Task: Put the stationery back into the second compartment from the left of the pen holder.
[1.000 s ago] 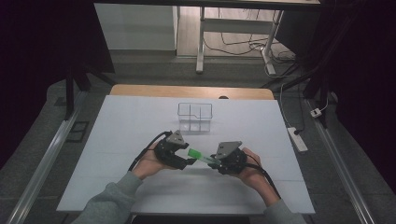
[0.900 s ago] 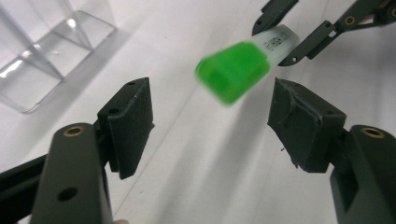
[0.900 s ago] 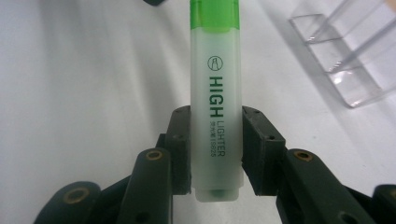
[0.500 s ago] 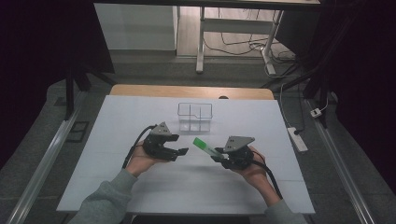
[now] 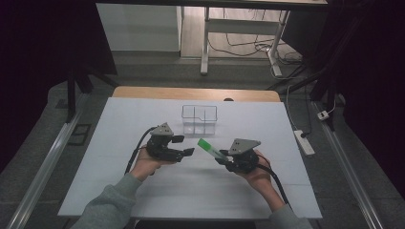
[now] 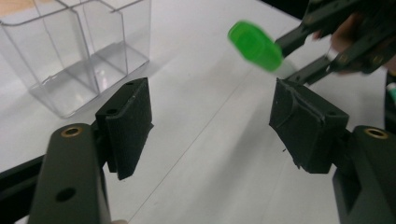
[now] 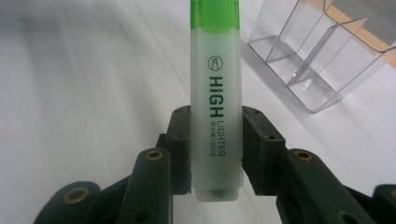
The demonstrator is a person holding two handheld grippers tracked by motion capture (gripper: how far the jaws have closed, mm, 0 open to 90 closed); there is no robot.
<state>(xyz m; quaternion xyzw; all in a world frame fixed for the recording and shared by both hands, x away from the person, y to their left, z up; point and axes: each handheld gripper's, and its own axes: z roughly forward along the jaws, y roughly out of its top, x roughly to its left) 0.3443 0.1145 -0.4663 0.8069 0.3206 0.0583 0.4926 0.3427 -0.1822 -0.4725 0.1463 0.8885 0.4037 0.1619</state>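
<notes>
Right gripper view is showing me the highlighter (image 7: 215, 93) clamped near its butt end between the pads of my right tool (image 7: 215, 149), cap pointing away toward the clear plastic organizer (image 7: 322, 60). I'm judging it light and stiff — a smooth plastic barrel, so slippery enough to swivel if I'm pinching only the tail. Flat sides are taking the pads well; a hold nearer the middle would be steadier. In the high view the highlighter (image 5: 210, 148) is hanging above the worktop (image 5: 143, 191), between both hands and just in front of the organizer (image 5: 199, 119). My left tool (image 6: 215, 126) is standing wide, grasping nothing, with the green cap (image 6: 254, 45) floating just beyond its jaws.
</notes>
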